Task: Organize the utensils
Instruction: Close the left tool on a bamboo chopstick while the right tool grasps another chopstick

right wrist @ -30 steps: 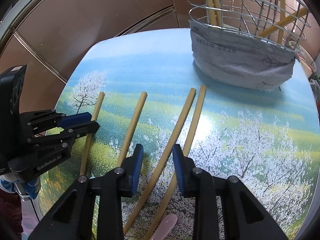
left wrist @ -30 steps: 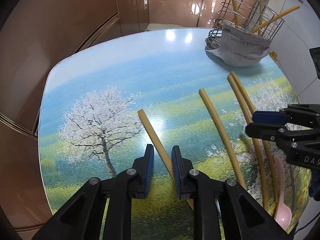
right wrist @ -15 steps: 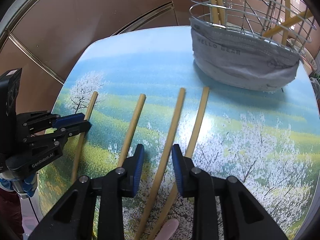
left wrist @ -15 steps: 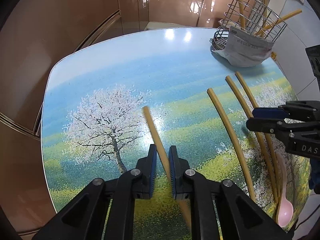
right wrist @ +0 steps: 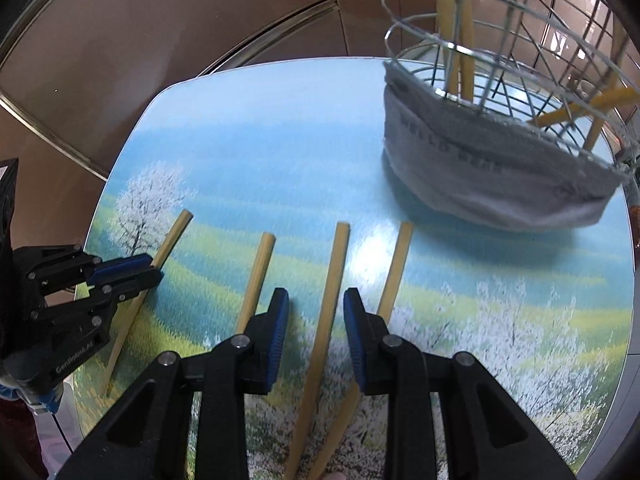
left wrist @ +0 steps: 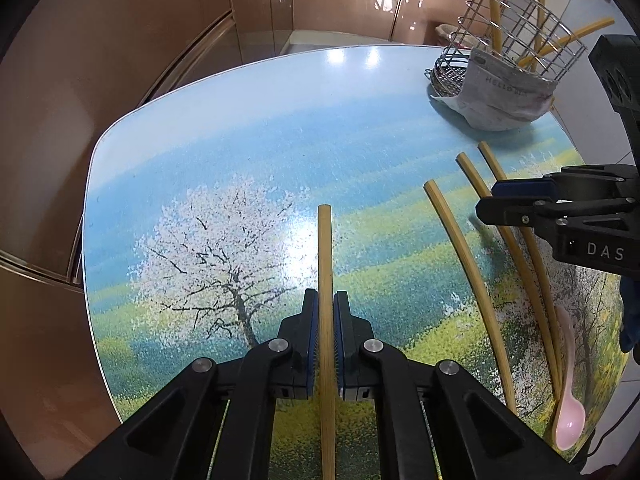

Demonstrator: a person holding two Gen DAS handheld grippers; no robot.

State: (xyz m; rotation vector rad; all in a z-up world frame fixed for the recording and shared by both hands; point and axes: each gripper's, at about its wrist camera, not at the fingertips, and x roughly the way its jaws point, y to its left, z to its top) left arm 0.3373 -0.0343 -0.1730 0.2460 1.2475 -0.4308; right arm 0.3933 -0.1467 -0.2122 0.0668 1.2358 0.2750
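Partly hidden, we note first: the far-left chopstick (left wrist: 326, 320) runs under our left hand-held gripper (left wrist: 326, 320), its near end cut off by the frame, the blue pads clamped on its shaft. Our right hand-held gripper (right wrist: 314, 332) stands with jaws apart, one chopstick (right wrist: 326, 312) lying between them untouched; its near end passes out of sight below. Two more chopsticks (right wrist: 256, 280) (right wrist: 394, 276) lie just beside, one on each side. A pink spoon (left wrist: 568, 412) rests at the tabletop's right edge, its handle against the chopsticks. The wire utensil basket (right wrist: 520, 60) holds several sticks; a grey face mask (right wrist: 492, 172) wraps its base, lettering too blurred to read. The tabletop (left wrist: 240, 140) bears a printed blossom-tree landscape. Brown glossy panels (left wrist: 120, 40) stand behind.
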